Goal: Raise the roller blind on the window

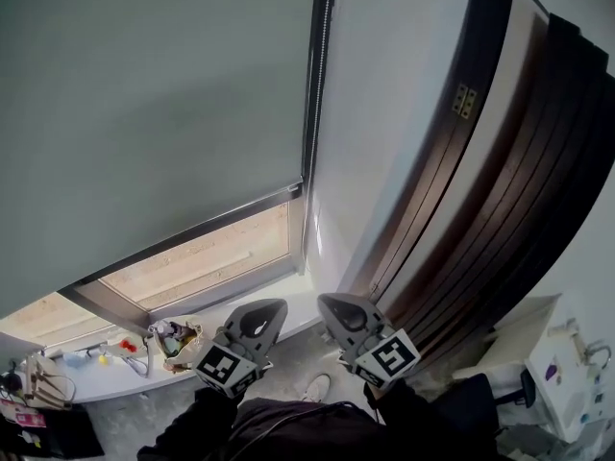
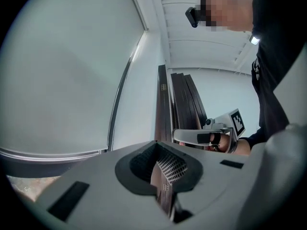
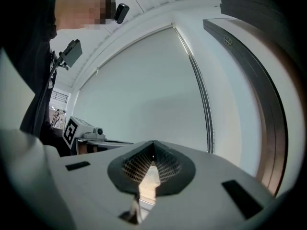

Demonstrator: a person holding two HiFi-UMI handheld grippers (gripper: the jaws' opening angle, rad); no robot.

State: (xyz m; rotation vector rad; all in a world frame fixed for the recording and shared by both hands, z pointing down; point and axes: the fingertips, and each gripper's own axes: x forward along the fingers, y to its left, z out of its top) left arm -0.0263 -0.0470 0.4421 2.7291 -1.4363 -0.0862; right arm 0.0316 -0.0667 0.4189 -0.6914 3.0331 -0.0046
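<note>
Both grippers are held out level and side by side, with dark sleeves behind them. The left gripper (image 1: pixel 279 306) has its grey, wedge-shaped jaws pressed together, with nothing between the dark, grid-textured pads. The right gripper (image 1: pixel 328 302), just beside it, is likewise closed and empty. Each carries a cube with square black-and-white markers at its rear. Ahead of and above both tips hangs the roller blind (image 1: pixel 154 113), a smooth, matte grey-green sheet lowered over most of the window. It hangs vertically, and its width runs left to right across the front of the grippers. Its slim dark bottom bar (image 1: pixel 192 229) lies horizontal and stops above the sill, so a low strip of glass (image 1: pixel 207 257) shows beneath it. A thin bead chain (image 1: pixel 318 75) hangs down the blind's right edge, ahead of the right gripper. Farther right of that gripper stand a pale wall and a dark brown wooden door frame (image 1: pixel 500 209) of stepped mouldings. Left of the left gripper, small items sit on the pale window sill (image 1: pixel 106 377).
</note>
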